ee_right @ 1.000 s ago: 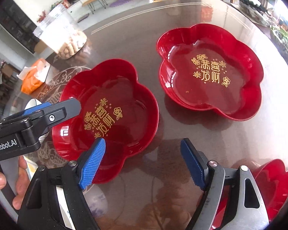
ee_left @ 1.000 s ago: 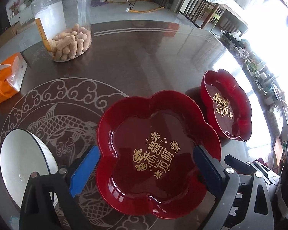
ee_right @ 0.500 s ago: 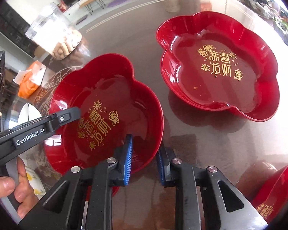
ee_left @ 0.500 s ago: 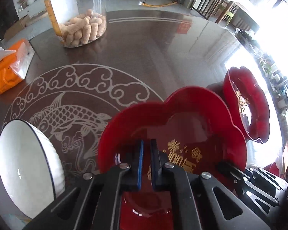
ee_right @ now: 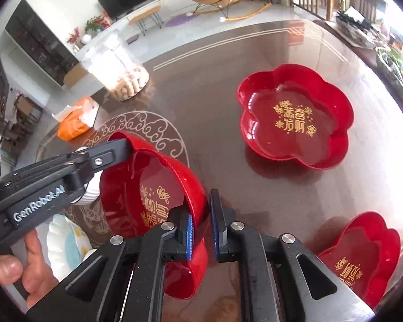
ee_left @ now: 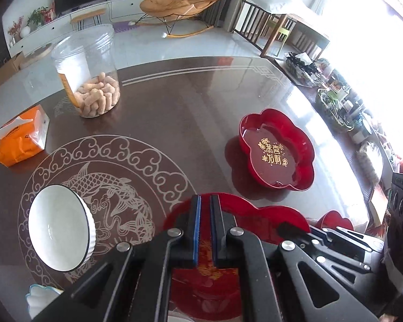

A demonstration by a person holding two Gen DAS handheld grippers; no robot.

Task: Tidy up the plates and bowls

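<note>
Here both the left hand-held gripper (ee_right: 126, 146) and the right hand-held gripper (ee_right: 201, 230) are clenched on opposite rims of the tilted red plate (ee_right: 153, 187). The second red plate (ee_right: 295, 118), likely its stacking target, lies in the upper right of the right wrist frame, nearer the right one.

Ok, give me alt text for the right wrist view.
Both grippers, right gripper and left gripper, pinch opposite rims of a red flower-shaped plate, tilted above the table. A second red plate lies flat beyond; a third sits at right.

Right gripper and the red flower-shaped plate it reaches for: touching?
Touching. Right wrist view: the right gripper has its jaws closed on the tilted red flower-shaped plate's rim.
</note>
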